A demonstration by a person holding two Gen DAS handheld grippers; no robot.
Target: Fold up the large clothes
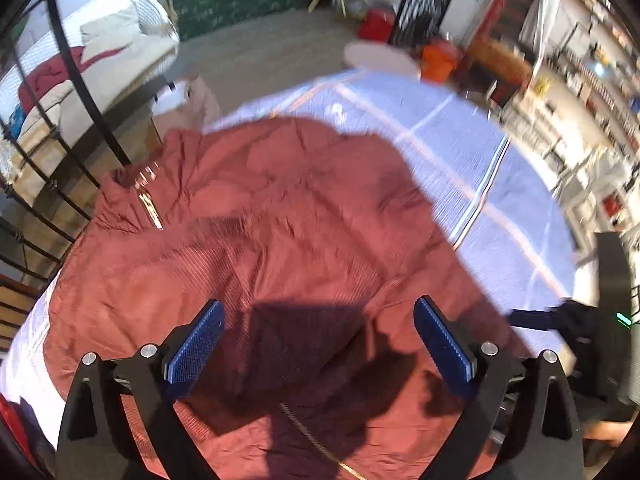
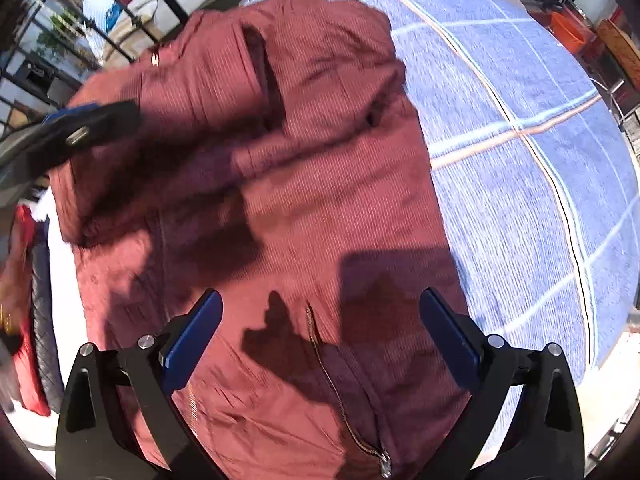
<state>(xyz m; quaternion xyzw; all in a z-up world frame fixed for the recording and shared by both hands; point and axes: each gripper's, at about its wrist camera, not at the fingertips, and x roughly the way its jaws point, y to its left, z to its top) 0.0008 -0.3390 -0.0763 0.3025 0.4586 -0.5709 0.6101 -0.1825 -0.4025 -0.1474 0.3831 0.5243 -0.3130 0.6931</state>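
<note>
Bare blue blanket (image 2: 520, 184) right of jacket (image 2: 280, 160); metal railing (image 1: 60, 152) left.

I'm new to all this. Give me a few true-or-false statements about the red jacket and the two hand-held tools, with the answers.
1. The dark red ribbed jacket lies on a blue checked sheet. True.
2. The left tool is clamped on the jacket. False: its blue pads stand wide apart with nothing gripped.
3. The right tool is open above the jacket. True.
4. The jacket's zip is a bright green plastic one. False: it looks like brassy metal.
5. The jacket hangs from a hanger. False: it lies spread on the sheet.
</note>
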